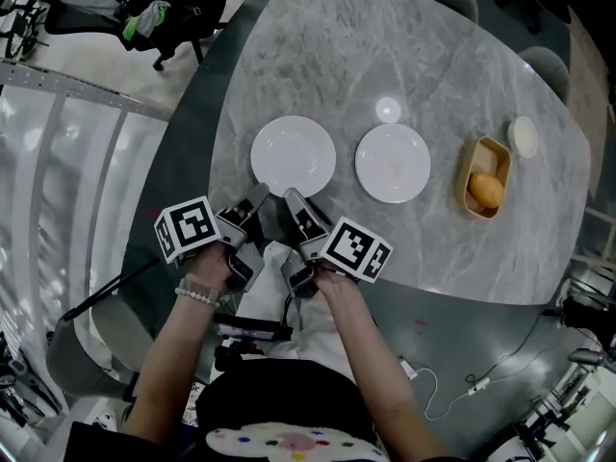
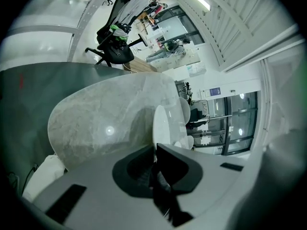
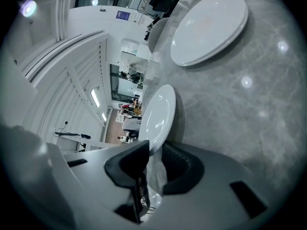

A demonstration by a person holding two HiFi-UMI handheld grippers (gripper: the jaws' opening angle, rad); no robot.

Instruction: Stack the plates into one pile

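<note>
1. Two round white plates lie flat and face up on a grey marble table (image 1: 385, 46), side by side near the middle of the head view.
2. The left plate (image 1: 294, 152) sits just above the two grippers. The right plate (image 1: 393, 162) lies beside it, apart from it, with bare marble between them.
3. Being round, neither plate has a long axis from above. In each gripper view the left plate shows nearly edge-on, as a narrow oval running up the frame from the jaws.
4. The left gripper (image 1: 260, 198) reaches the lower left rim of the left plate. In its own view the jaws are drawn almost together, pinching the near rim of that plate.
5. The right gripper (image 1: 294, 200) comes in at the lower rim of the same plate, just beside the left gripper. In its own view the jaws stand partly apart with the rim between them; a gap shows between the pads, so they are not clamped on the plate.
6. In the right gripper view the right plate lies at the upper right, tilted across the frame.
7. At the right of the head view a yellow tray (image 1: 466, 176) holds an orange fruit (image 1: 486, 191), with a small white dish (image 1: 524, 136) above it.
</note>
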